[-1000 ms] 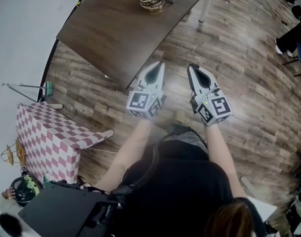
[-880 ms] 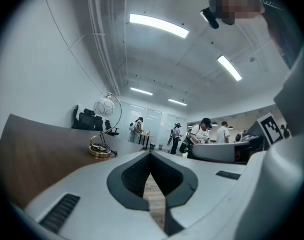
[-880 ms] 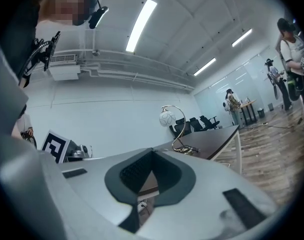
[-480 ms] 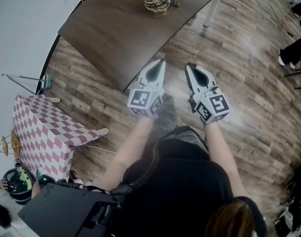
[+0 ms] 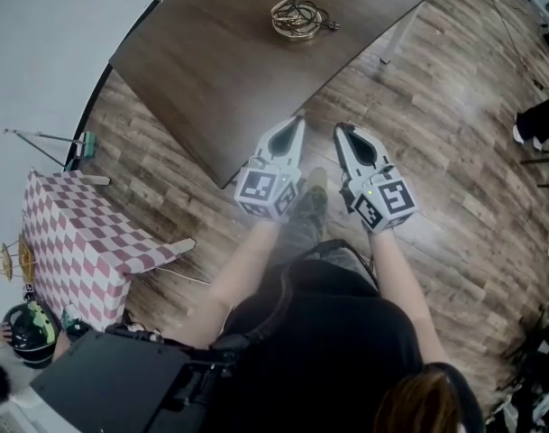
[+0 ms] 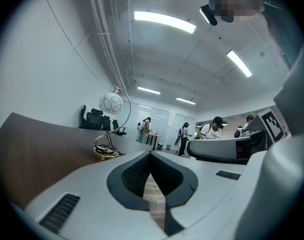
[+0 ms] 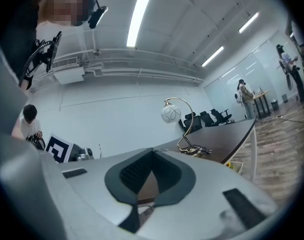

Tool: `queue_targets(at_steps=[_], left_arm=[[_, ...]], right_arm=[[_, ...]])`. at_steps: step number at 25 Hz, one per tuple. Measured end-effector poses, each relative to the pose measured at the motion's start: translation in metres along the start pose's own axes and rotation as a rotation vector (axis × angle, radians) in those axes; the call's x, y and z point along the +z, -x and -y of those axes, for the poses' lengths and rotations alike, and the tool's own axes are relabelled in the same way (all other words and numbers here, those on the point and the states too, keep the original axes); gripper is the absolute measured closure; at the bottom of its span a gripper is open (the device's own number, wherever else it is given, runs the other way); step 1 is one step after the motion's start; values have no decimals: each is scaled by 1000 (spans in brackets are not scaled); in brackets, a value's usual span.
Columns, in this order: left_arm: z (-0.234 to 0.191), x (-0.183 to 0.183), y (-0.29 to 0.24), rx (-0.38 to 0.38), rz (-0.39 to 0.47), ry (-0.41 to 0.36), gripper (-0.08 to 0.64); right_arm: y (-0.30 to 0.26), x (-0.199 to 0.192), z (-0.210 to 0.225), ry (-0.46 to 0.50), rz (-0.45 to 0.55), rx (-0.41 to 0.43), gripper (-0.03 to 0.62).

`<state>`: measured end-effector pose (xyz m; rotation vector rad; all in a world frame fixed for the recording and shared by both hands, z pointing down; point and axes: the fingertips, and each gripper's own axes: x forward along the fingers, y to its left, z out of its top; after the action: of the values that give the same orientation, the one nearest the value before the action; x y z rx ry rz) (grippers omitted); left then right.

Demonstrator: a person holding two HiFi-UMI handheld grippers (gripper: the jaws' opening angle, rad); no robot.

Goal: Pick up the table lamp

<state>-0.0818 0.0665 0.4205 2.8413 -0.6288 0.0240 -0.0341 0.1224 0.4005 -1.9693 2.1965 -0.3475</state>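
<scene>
Since the earlier frame both hands have advanced. The table lamp (image 5: 297,16) now sits closer, on the far part of the dark table (image 5: 222,70). Left gripper (image 5: 295,126) and right gripper (image 5: 343,131): jaws fully closed, empty, well short of it. Judgement: open one gripper early and take the gold stem, avoiding the globe and coiled cord.

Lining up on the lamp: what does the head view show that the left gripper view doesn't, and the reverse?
Head view only: the left claw and right claw from above, both shut, pointing toward the dark table, and a checkered cloth. Left gripper view only: the lamp's whole globe shade on its curved stem, and people behind. Both: that table and the lamp base.
</scene>
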Motion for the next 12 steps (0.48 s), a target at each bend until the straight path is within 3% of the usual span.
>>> queue_targets(at_steps=[12], left_arm=[[-35, 9, -78, 28, 4, 34, 560]], right_arm=[[-65, 18, 55, 7, -30, 35, 591]])
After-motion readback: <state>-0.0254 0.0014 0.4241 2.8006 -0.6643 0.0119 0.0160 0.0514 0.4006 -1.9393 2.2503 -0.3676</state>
